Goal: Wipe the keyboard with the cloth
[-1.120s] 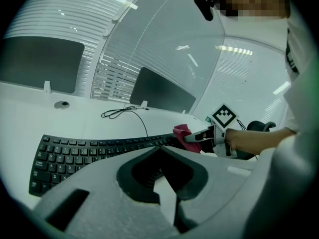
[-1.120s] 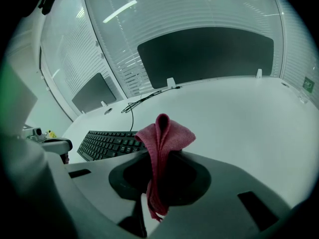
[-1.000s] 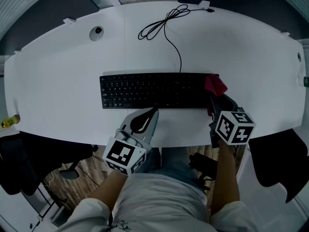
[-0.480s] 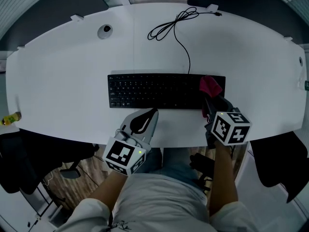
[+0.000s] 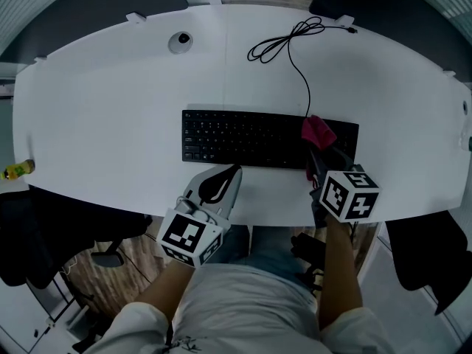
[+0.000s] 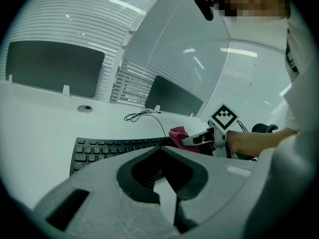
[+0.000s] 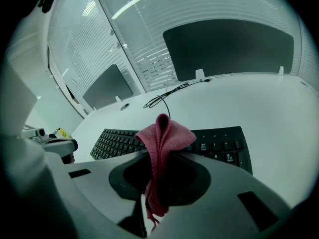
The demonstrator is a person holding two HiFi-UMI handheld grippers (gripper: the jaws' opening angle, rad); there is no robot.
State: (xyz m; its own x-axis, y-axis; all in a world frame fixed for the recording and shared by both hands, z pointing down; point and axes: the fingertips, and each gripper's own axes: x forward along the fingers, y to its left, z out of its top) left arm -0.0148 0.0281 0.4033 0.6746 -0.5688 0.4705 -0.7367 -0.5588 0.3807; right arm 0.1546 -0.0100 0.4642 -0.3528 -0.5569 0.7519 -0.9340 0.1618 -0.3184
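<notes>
Cloth, pink and bunched, is pinched between the closed jaws of the right claw. A folded puff stands up past the tips, and a thin tail hangs down behind them inside the claw's hollow. The puff sits over the right part of the black keyboard. A few keys lie to the right of this claw, and most of the board stretches away to its left. Whether the fabric presses on the keys cannot be made out.

The left claw is closed with nothing between its jaws, the tips meeting in a point. It lies over the near edge of the white table, aimed forward and a little right. The keyboard's front edge is just ahead of its tips, but contact cannot be judged. In its own view, the right claw and the cloth appear ahead and to the right.

A black cable leaves the keyboard's far edge just beyond the right claw's tips and runs ahead into loose loops. A round grey grommet sits far ahead of the left claw, near the table's back edge. A small yellow bottle lies well off to that claw's left, at the table's rim.
</notes>
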